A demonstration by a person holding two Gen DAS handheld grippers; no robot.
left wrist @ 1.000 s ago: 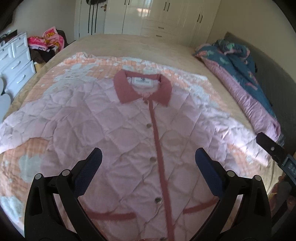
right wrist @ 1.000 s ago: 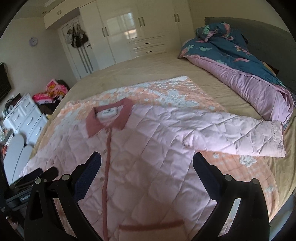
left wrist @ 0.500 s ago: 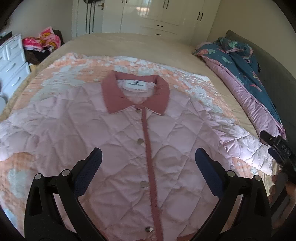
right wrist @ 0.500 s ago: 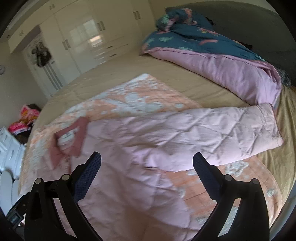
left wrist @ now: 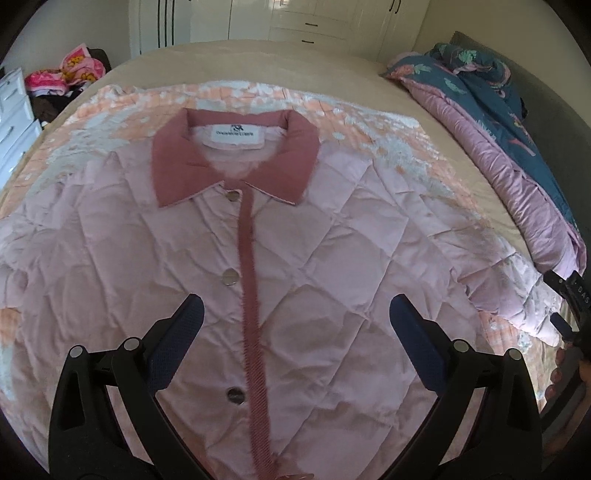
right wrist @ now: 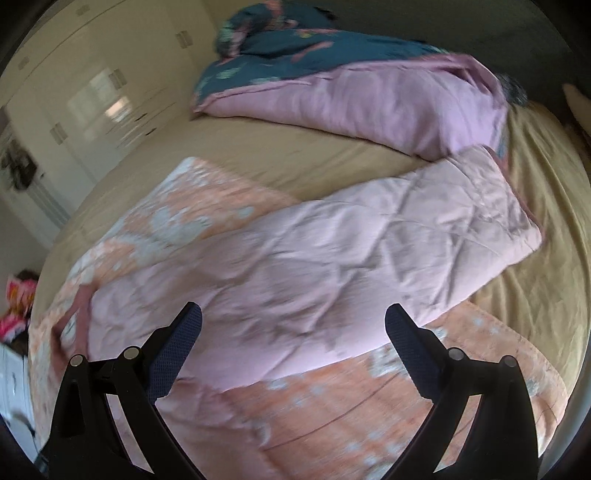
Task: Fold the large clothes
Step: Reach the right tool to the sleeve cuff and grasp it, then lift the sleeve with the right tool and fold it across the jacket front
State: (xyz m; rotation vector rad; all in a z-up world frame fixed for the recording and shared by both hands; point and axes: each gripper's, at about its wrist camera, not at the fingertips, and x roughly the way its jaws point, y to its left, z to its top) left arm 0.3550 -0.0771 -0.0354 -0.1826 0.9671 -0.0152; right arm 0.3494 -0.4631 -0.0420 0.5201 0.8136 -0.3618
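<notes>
A pale pink quilted jacket (left wrist: 332, 266) with a darker pink collar (left wrist: 236, 162) and button placket lies front up, spread flat on an orange and white patterned blanket (left wrist: 369, 122) on the bed. My left gripper (left wrist: 295, 325) is open and empty, hovering over the jacket's chest around the placket. My right gripper (right wrist: 293, 328) is open and empty, above the jacket's right sleeve (right wrist: 388, 236), which stretches out towards the cuff (right wrist: 517, 206) on the tan sheet. The right gripper also shows at the left wrist view's right edge (left wrist: 569, 306).
A rolled duvet, teal on top and lilac below (right wrist: 351, 92), lies along the far side of the bed by the dark headboard. The tan bed sheet (right wrist: 280, 155) surrounds the blanket. White wardrobes (left wrist: 295, 18) stand behind, and a white dresser (left wrist: 14, 110) with piled clothes stands left.
Both grippers stayed open. The left moved forward and lower over the jacket towards the collar. The right swung right, from the jacket's body to over its right sleeve.
</notes>
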